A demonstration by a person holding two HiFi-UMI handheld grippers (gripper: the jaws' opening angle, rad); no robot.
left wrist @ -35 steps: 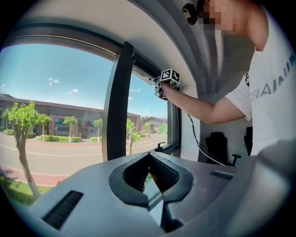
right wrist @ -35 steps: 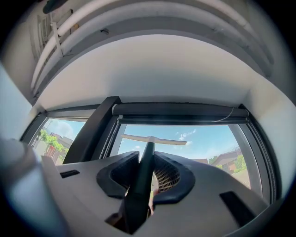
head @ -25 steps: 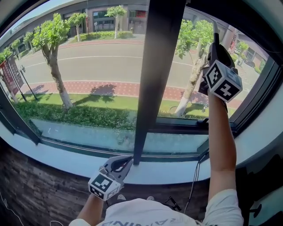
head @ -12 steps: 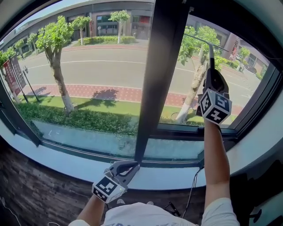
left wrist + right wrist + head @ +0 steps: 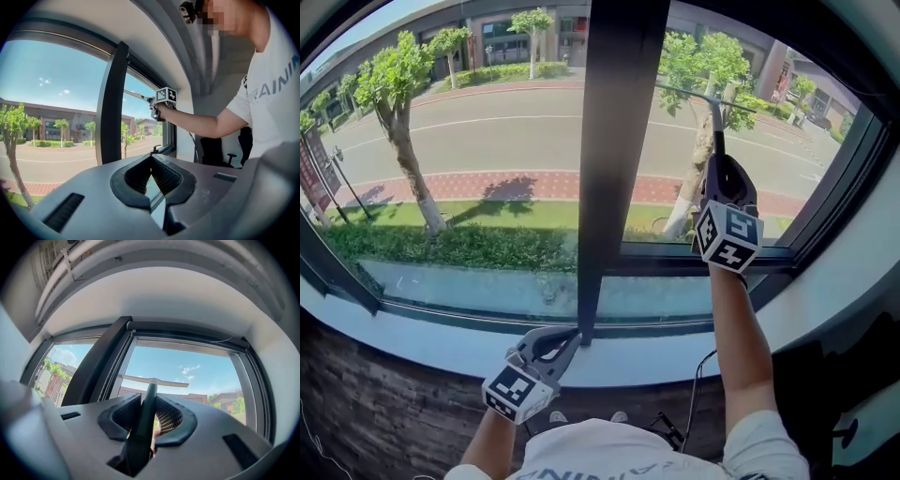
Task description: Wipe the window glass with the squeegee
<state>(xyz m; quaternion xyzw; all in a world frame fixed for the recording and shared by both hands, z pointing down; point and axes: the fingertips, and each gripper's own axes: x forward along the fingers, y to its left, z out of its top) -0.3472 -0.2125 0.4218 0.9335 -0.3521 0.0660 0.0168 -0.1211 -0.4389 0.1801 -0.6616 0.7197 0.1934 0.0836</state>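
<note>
Wiping stroke in hand on the right-hand pane

Head view: the right gripper (image 5: 718,167) holds the squeegee (image 5: 713,120) by its handle, with the blade high on the window glass (image 5: 750,159), right of the dark mullion (image 5: 609,141). The next move likely calls for a steady downward pull with the blade flat on the pane. The left gripper (image 5: 567,337) hangs low by the sill (image 5: 431,339), well apart from the squeegee. Left gripper view: its fingers (image 5: 135,176) meet at the tips with nothing between them. Right gripper view: the fingers (image 5: 174,417) clamp the handle, which runs out beyond them to the crossbar blade.
</note>
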